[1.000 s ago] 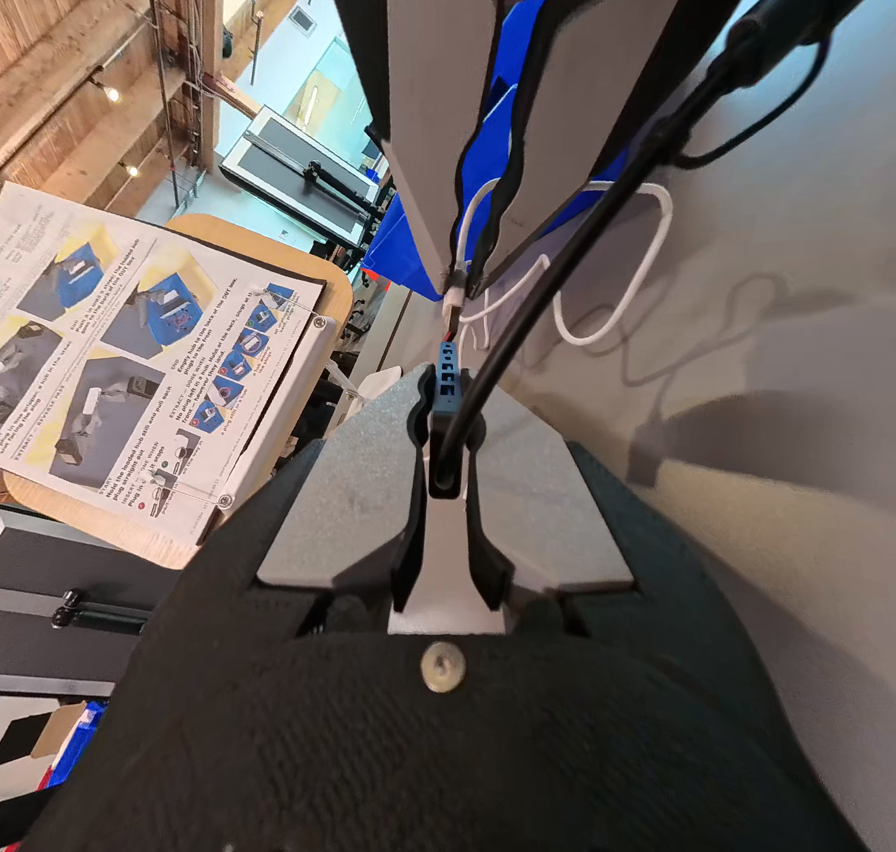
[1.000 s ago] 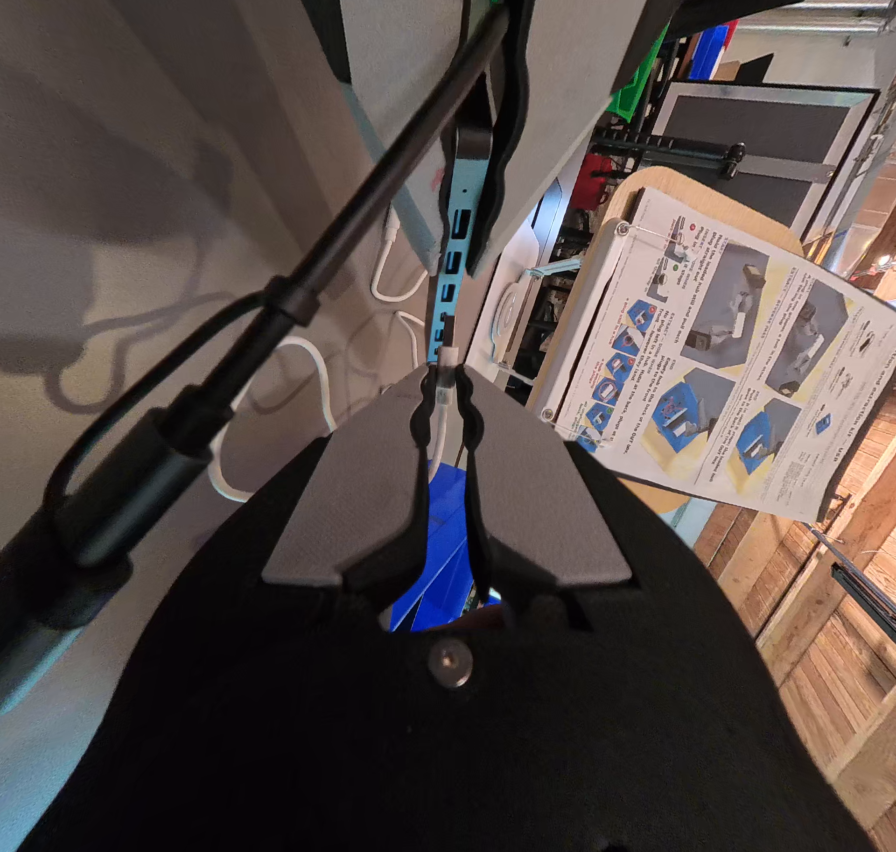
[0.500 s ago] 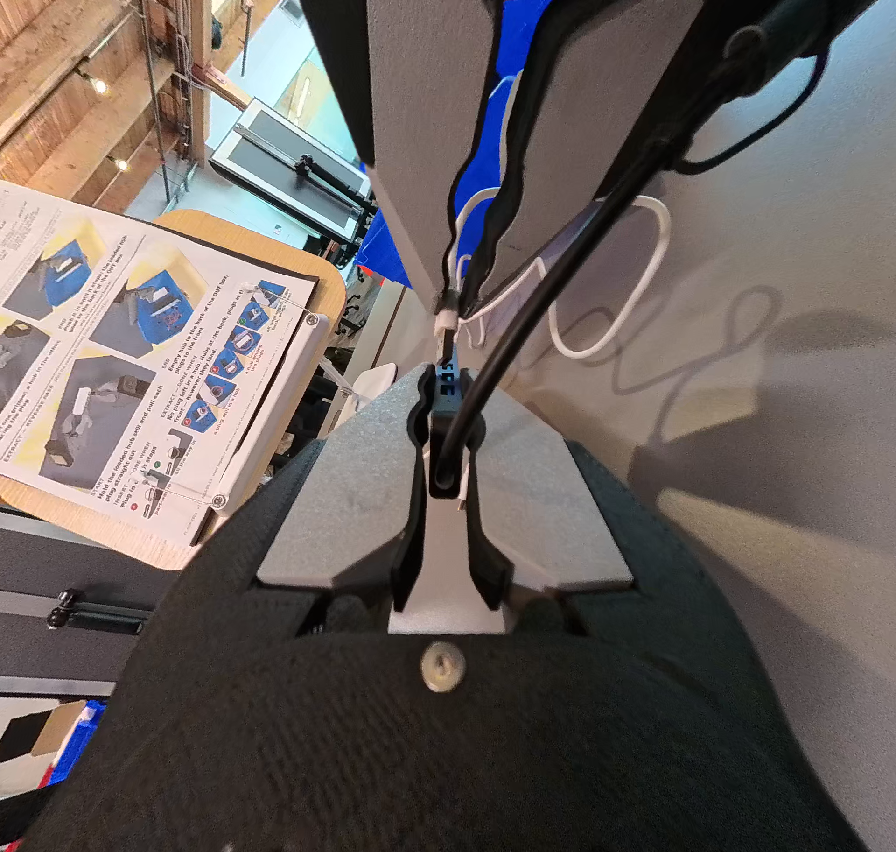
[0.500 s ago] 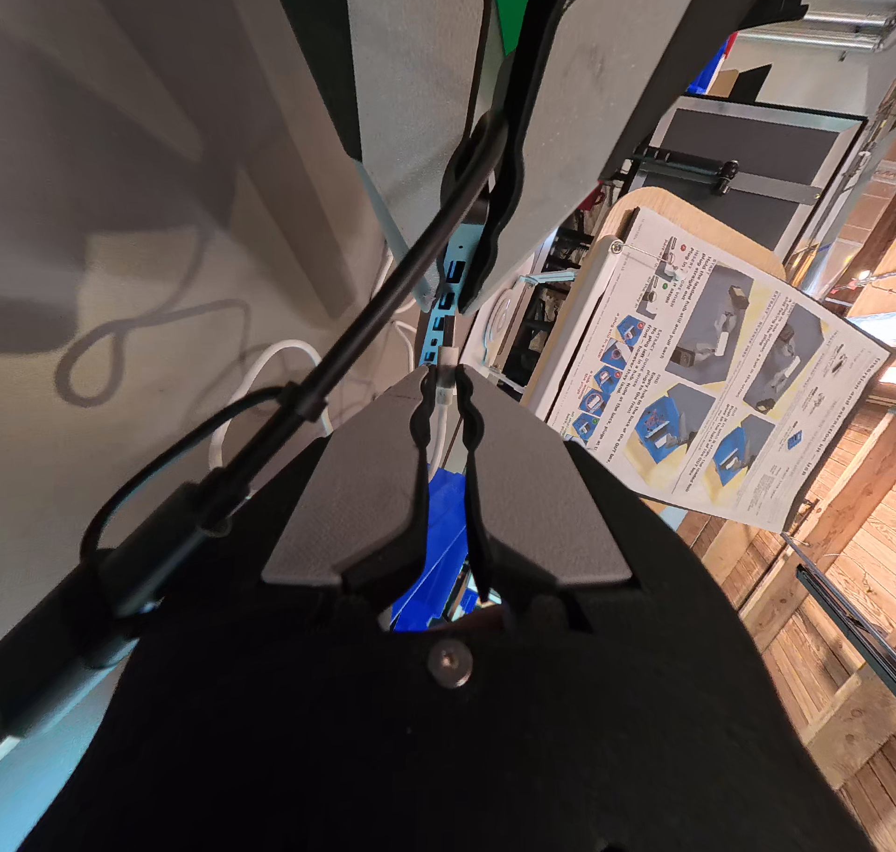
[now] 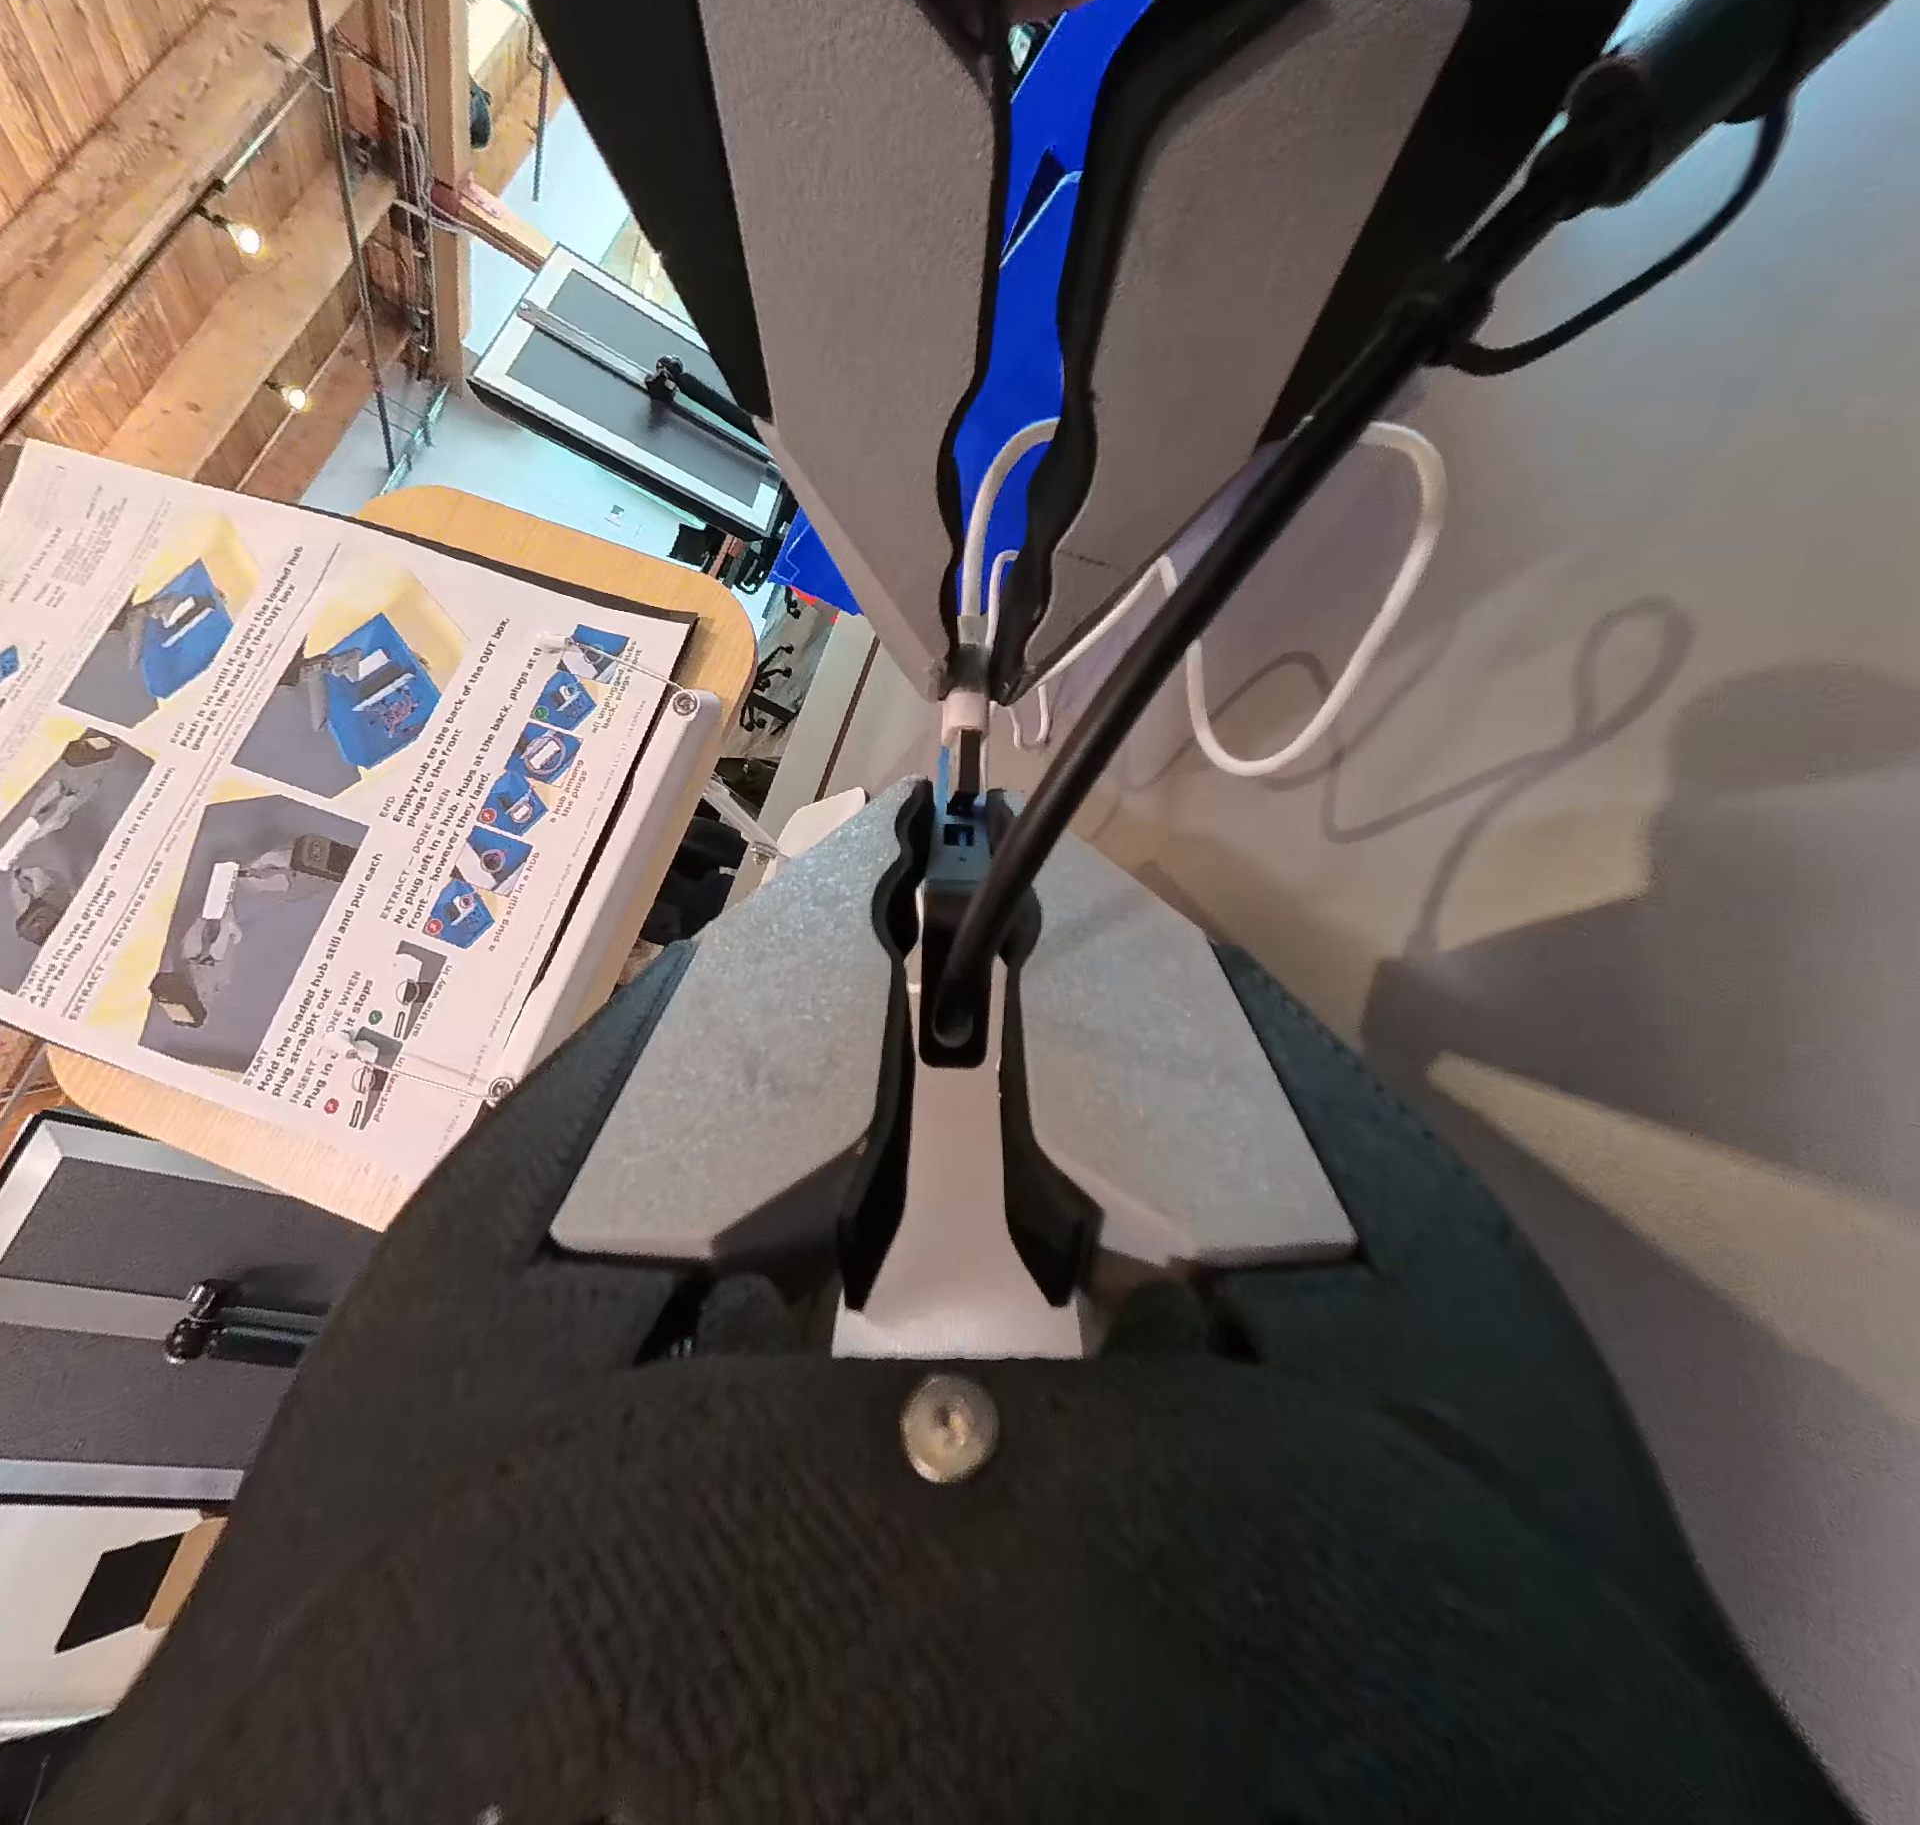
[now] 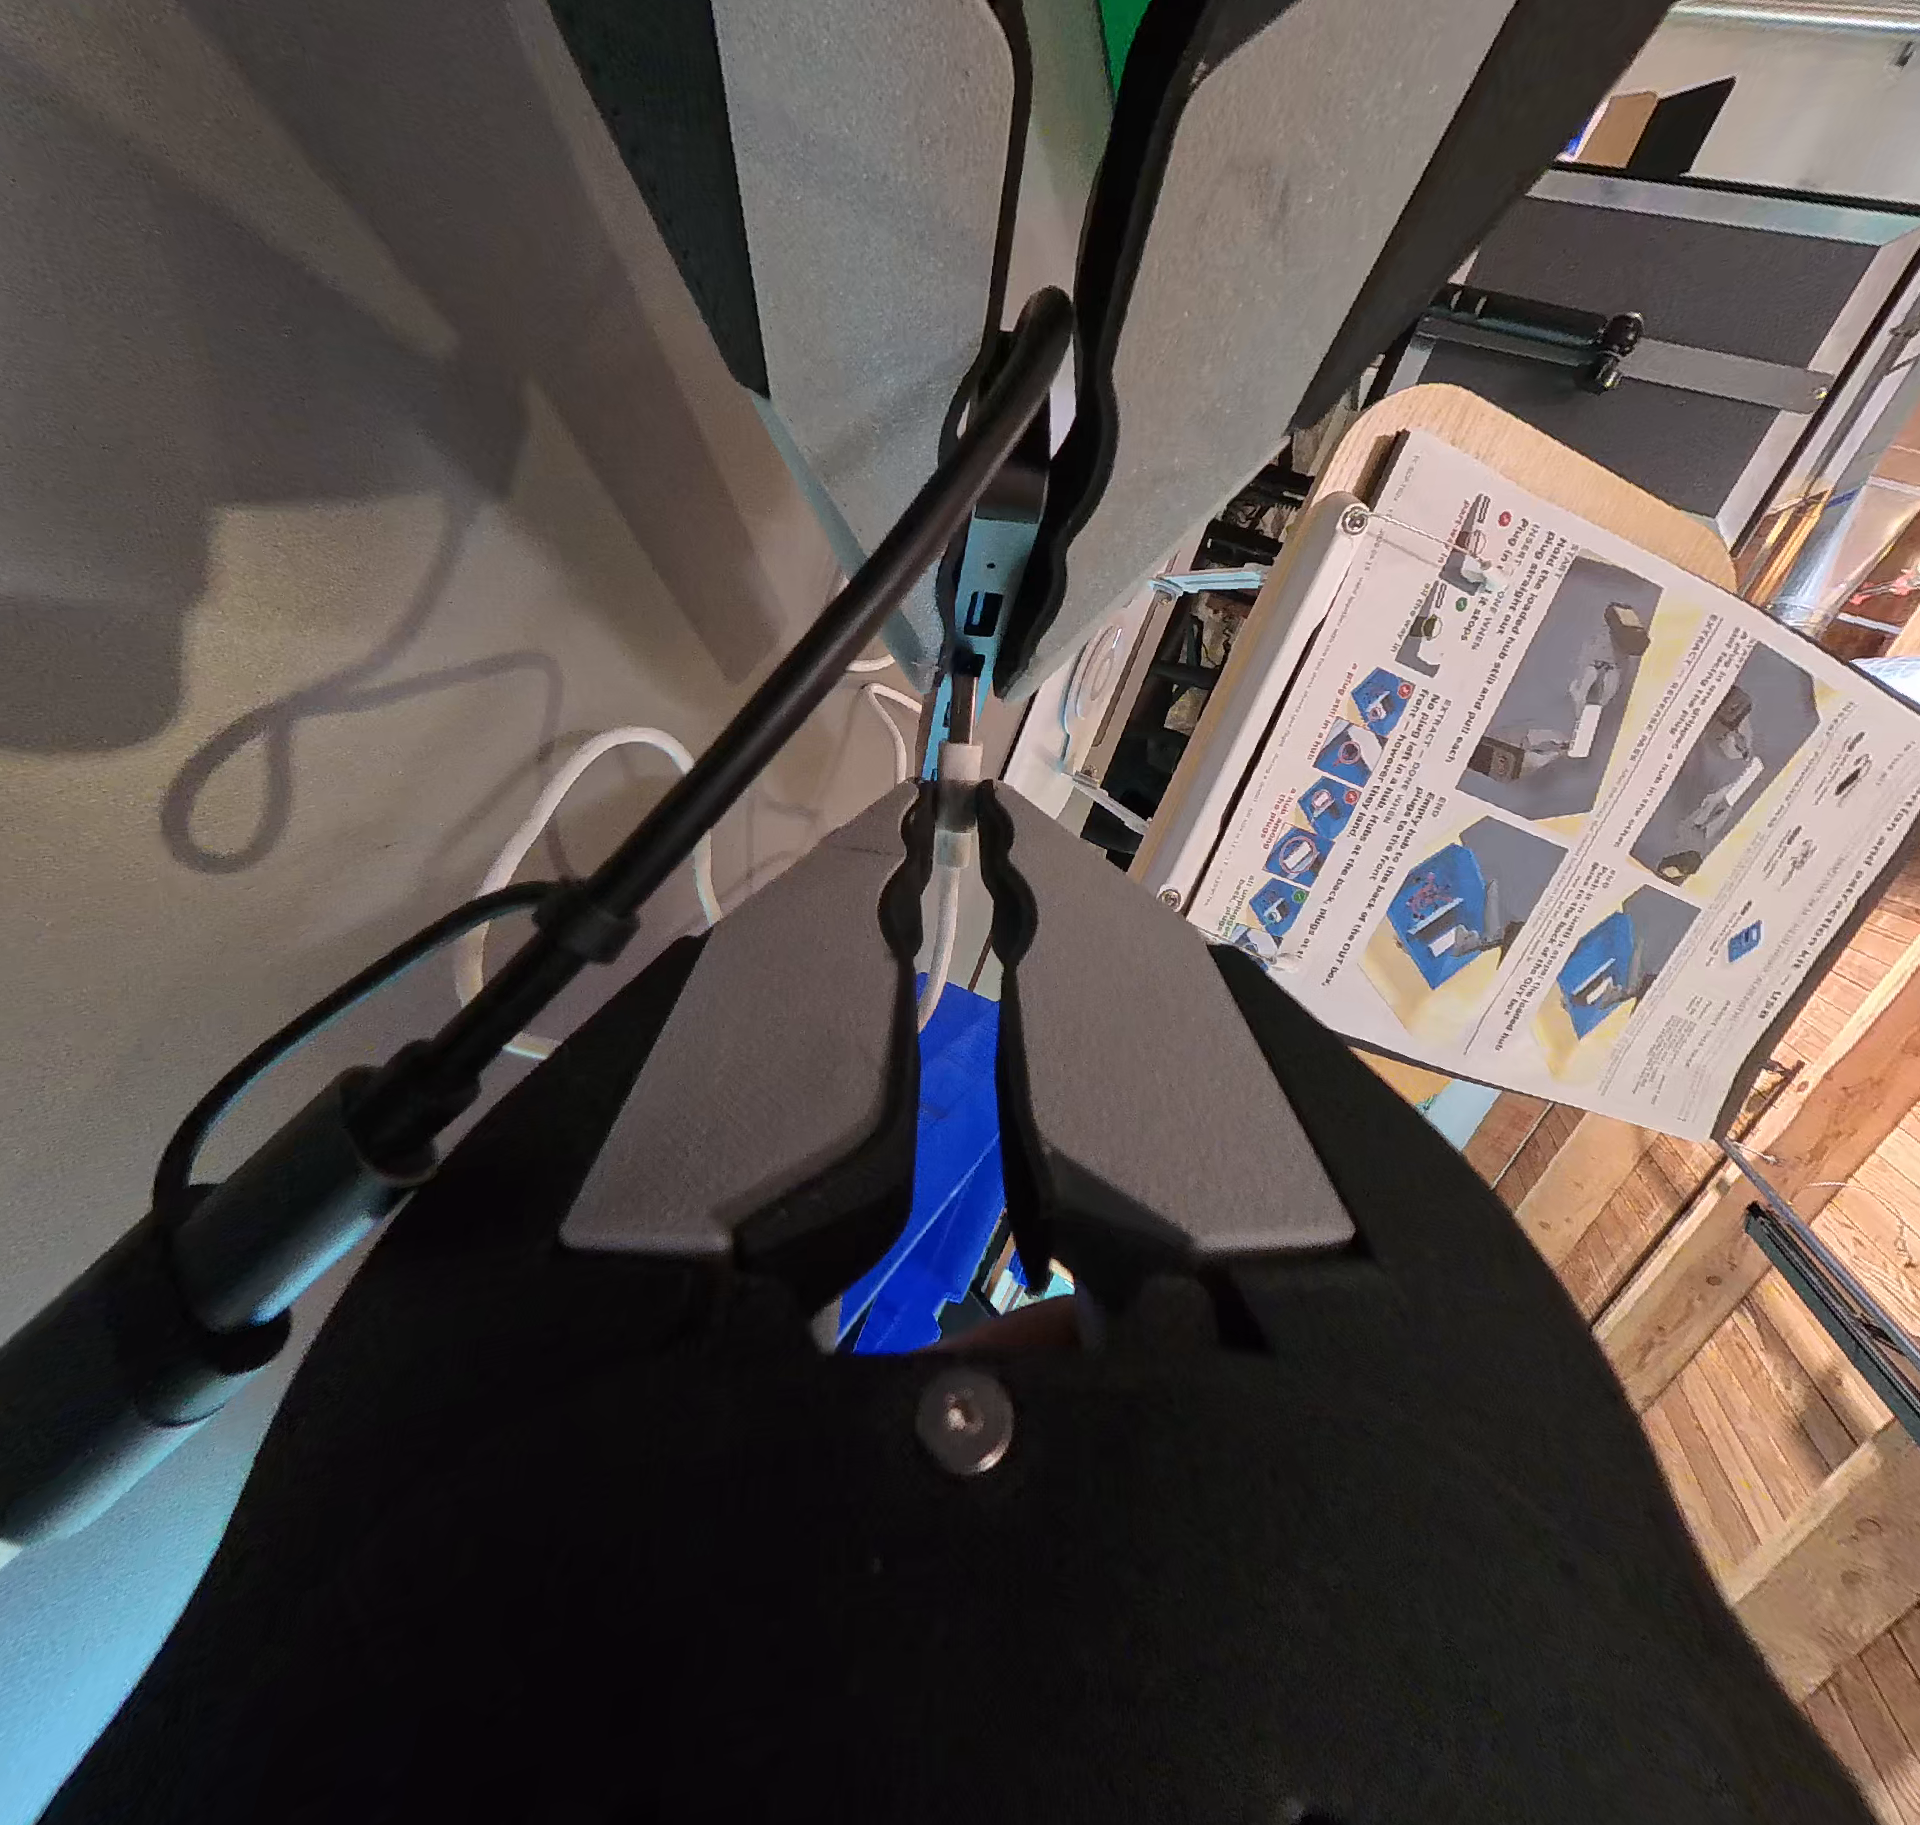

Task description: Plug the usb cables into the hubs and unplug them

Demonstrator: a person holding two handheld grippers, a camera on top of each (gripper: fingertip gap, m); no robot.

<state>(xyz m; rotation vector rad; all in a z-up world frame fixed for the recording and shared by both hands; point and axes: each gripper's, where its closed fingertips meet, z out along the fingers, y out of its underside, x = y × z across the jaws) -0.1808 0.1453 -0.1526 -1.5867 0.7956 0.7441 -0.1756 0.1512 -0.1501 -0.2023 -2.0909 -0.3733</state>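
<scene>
My left gripper (image 5: 958,809) is shut on a blue and black USB hub (image 5: 956,845). The hub's thick black cable (image 5: 1195,632) runs up to the right. My right gripper (image 5: 977,684) faces it from above, shut on a white USB plug (image 5: 964,707). The plug's metal tip meets the hub's end. In the right wrist view my right gripper (image 6: 954,793) holds the white plug (image 6: 956,825). The hub (image 6: 982,591) sits between the fingers of the left gripper (image 6: 966,679) above. I cannot tell how deep the plug sits.
A white cable (image 5: 1392,632) lies looped on the grey table (image 5: 1714,892). An instruction sheet on a wooden board (image 5: 312,788) stands to one side and also shows in the right wrist view (image 6: 1558,788). A blue bin (image 6: 945,1100) is behind my right gripper. My two grippers' fingertips are within a few centimetres of each other.
The two grippers have drawn closer together. Less of the hub shows past the left fingertips. The black cable has swung with the hub.
</scene>
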